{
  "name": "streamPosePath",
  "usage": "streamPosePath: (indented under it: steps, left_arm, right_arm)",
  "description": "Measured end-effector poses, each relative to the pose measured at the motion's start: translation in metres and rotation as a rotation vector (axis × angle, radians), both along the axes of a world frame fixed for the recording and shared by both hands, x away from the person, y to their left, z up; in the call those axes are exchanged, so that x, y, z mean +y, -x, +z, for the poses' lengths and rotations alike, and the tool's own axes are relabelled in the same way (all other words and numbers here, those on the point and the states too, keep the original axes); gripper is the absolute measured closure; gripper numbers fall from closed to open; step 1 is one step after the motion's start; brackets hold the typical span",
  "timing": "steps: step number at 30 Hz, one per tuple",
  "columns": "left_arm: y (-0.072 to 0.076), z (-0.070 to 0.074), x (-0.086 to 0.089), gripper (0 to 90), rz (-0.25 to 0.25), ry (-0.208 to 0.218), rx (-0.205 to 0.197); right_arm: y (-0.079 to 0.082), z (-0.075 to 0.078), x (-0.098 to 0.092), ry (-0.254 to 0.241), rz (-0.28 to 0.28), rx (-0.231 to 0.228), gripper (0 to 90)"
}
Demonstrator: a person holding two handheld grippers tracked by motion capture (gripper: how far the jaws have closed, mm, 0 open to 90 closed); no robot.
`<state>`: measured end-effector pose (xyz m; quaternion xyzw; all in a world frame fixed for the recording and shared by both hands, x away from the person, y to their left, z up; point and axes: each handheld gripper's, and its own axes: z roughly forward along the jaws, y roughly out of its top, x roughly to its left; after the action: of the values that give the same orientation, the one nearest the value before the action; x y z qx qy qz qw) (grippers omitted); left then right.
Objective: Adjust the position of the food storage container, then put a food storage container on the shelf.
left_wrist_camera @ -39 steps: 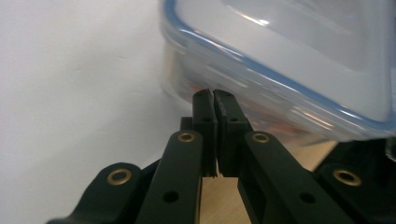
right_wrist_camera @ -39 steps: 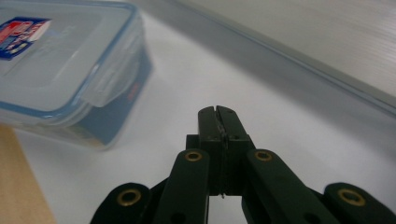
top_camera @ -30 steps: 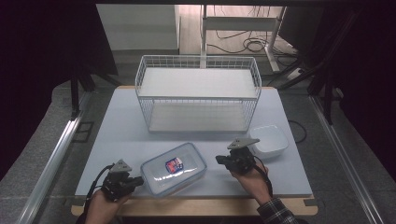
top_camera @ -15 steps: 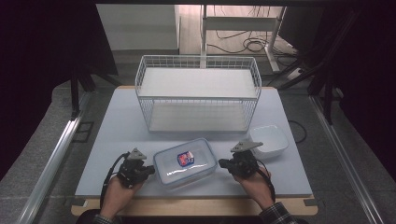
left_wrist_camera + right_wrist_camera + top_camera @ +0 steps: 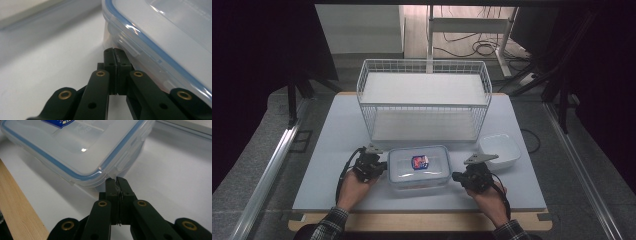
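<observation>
container (image 5: 419, 165): near-centre of table (image 5: 332, 145), just near of wire basket (image 5: 424, 102); long axis left-right, lid up | left gripper (image 5: 379, 166): jaws closed, empty, tips at container's left end | right gripper (image 5: 457, 176): jaws closed, empty, tips at its right near corner

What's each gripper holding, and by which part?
Nothing. The left gripper and right gripper are both shut, tips at opposite ends of the lidded container, by its side latches.

Black two-jaw grippers (image 5: 378, 166) (image 5: 459, 176) with brass rivets, grey three-cornered plates, trailing cables; plaid sleeves (image 5: 328, 227).
</observation>
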<state>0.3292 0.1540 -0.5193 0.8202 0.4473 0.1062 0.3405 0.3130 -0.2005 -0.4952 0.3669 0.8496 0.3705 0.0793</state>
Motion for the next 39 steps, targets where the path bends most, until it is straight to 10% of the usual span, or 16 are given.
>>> streamPosePath:
  steps: [13, 20, 26, 39]
  left_arm:
    - [0.015, 0.01, 0.033, 71.4, 0.057, 0.077, -0.042]
    - [0.036, 0.007, 0.053, 44.1, 0.097, 0.113, -0.055]
    - [0.049, 0.0, 0.048, 20.5, 0.062, 0.092, -0.059]
    - [0.051, -0.009, 0.048, 7.4, 0.011, 0.059, -0.084]
  right_arm:
    - [0.002, 0.002, -0.004, 0.03, 0.006, -0.045, 72.9]
    - [0.005, 0.006, -0.013, 0.029, 0.003, -0.09, 58.5]
    - [0.007, 0.005, -0.026, -0.005, 0.004, -0.09, 41.1]
    - [0.006, 0.006, -0.023, -0.049, 0.034, -0.123, 21.5]
